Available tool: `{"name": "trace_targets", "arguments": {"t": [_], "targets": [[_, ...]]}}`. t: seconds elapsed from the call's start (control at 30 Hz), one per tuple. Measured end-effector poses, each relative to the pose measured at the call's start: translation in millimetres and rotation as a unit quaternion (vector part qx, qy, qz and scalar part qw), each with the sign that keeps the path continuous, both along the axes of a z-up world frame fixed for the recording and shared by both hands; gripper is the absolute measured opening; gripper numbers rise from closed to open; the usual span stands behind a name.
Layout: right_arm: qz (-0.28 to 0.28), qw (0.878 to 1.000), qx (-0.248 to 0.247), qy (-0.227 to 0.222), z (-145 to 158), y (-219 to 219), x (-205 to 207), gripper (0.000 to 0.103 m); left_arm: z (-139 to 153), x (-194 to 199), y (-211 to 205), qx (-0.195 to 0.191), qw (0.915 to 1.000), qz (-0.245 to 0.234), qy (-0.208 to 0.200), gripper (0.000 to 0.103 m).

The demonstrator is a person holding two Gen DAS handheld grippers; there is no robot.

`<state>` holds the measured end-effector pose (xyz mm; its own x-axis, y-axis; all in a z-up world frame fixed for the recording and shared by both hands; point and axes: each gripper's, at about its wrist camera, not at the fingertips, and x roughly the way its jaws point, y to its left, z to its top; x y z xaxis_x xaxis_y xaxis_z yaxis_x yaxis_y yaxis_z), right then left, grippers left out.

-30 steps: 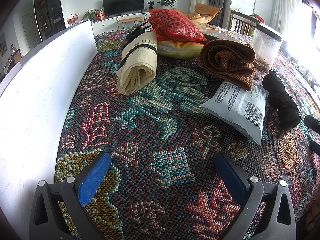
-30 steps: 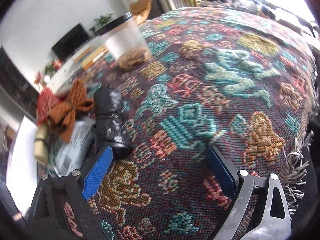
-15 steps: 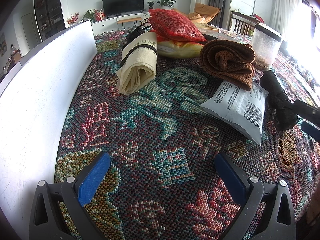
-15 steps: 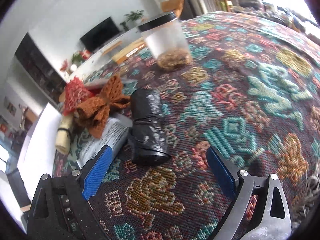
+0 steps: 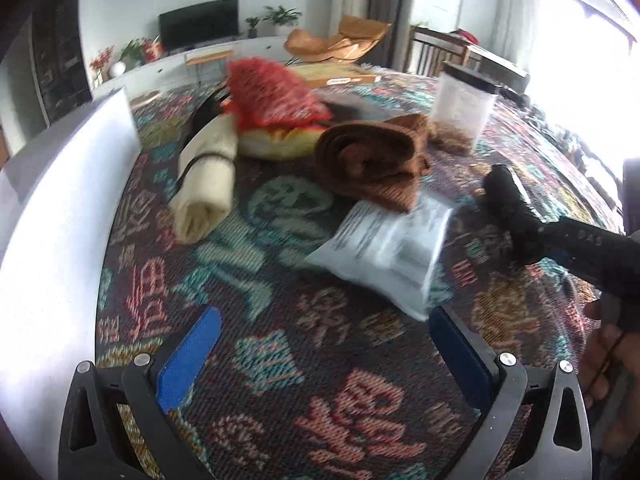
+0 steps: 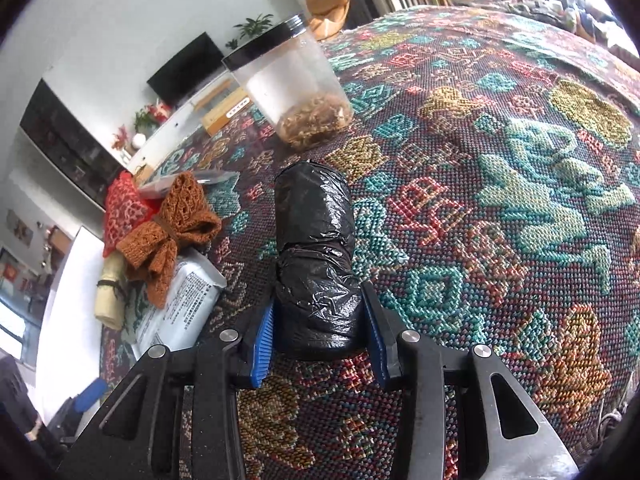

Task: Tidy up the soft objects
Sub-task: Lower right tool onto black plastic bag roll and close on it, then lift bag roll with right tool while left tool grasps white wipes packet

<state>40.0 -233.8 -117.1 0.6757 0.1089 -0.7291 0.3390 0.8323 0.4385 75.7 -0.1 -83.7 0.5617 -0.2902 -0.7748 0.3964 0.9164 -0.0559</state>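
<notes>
My right gripper (image 6: 320, 300) is closing on a black plastic bag roll (image 6: 316, 232) that lies on the patterned tablecloth; both blue pads touch the roll's near end. In the left wrist view the same roll (image 5: 504, 192) sits at the right with the right gripper (image 5: 528, 236) on it. My left gripper (image 5: 324, 316) hangs open over bare cloth with nothing between its fingers. Ahead of it lie a white printed packet (image 5: 388, 252), a folded brown knitted cloth (image 5: 372, 160), a strapped cream fabric roll (image 5: 208, 184) and a red cushion (image 5: 272, 96) on a yellow one (image 5: 276, 140).
A clear jar (image 6: 296, 88) with a black lid and brown contents stands beyond the black roll. A white board (image 5: 52, 220) runs along the table's left edge. A hand (image 5: 604, 360) holds the right gripper at the lower right. The tablecloth's fringe marks the right edge.
My right gripper swung onto the black roll and its jaws came in from wide open to both sides of it. The left gripper rose and turned; its view is blurred.
</notes>
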Motion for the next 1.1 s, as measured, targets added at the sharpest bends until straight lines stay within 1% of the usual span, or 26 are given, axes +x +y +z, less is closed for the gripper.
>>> {"name": "trace_targets", "arguments": {"t": [0.03,0.1,0.17,0.2,0.23,0.27,0.3,0.33,0.4,0.47,0.53,0.57,0.6,0.63,0.7,0.77,0.8,0.83,0.87,0.93,0.97,1.03,1.1], "targets": [[-0.001,1.0,-0.001,-0.002,1,0,-1,0.042,3,6,-14,0.015,0.9997,-0.022,-0.002,0.103],[-0.006,1.0,-0.001,-0.01,3,-1,-4,0.042,-4,26,-41,0.056,0.9972,-0.046,0.015,0.103],[-0.015,1.0,0.004,-0.02,5,-5,-11,0.042,-16,45,-61,0.089,0.9945,-0.044,0.033,0.103],[-0.018,1.0,0.008,-0.023,5,-8,-13,0.042,-21,52,-68,0.094,0.9936,-0.046,0.042,0.102],[-0.021,0.999,0.011,-0.025,7,-8,-17,0.042,-26,57,-72,0.095,0.993,-0.048,0.051,0.1],[-0.021,0.999,0.014,-0.027,7,-7,-17,0.042,-29,60,-74,0.092,0.9926,-0.049,0.062,0.085],[-0.019,0.999,0.016,-0.028,7,-8,-17,0.042,-28,60,-72,0.078,0.994,-0.044,0.063,0.079],[-0.016,0.999,0.016,-0.03,8,-7,-18,0.042,-25,57,-71,0.069,0.995,-0.039,0.06,0.076],[-0.006,0.999,0.021,-0.036,10,-5,-18,0.042,-23,44,-64,0.056,0.9957,-0.037,0.064,0.073],[0.011,0.998,0.051,-0.039,8,-3,-18,0.042,-22,21,-48,0.034,0.9963,-0.029,0.073,0.073],[0.032,0.993,0.111,-0.031,-2,0,-20,0.042,-24,-4,-24,0.005,0.9962,-0.008,0.087,0.073],[0.041,0.988,0.146,-0.024,-9,2,-23,0.042,-23,-14,-13,-0.007,0.9956,0.004,0.093,0.073],[0.049,0.984,0.17,-0.02,-12,5,-25,0.042,-20,-23,-2,-0.018,0.9952,0.014,0.095,0.072],[0.055,0.982,0.178,-0.019,-11,10,-28,0.042,-14,-30,9,-0.029,0.9949,0.021,0.094,0.072],[0.082,0.984,0.156,-0.026,3,25,-30,0.042,3,-41,29,-0.057,0.9948,0.033,0.077,0.071],[0.121,0.983,0.133,-0.034,22,48,-30,0.042,31,-46,52,-0.082,0.9942,0.049,0.051,0.069],[0.142,0.98,0.131,-0.037,33,62,-29,0.042,46,-49,64,-0.096,0.9933,0.053,0.036,0.048],[0.167,0.976,0.133,-0.042,45,78,-26,0.042,61,-50,78,-0.102,0.9926,0.062,0.022,0.043],[0.193,0.97,0.136,-0.048,58,96,-23,0.042,75,-50,94,-0.104,0.9917,0.075,0.006,0.042],[0.251,0.956,0.138,-0.069,89,139,-16,0.042,99,-52,132,-0.121,0.9869,0.104,-0.021,0.042],[0.278,0.947,0.141,-0.079,103,161,-12,0.042,105,-53,151,-0.124,0.9844,0.121,-0.027,0.042],[0.313,0.931,0.164,-0.094,128,195,-4,0.042,115,-53,181,-0.108,0.9816,0.152,-0.042,0.042],[0.337,0.919,0.173,-0.107,143,216,-2,0.042,120,-55,201,-0.103,0.9808,0.159,-0.049,0.043]]}}
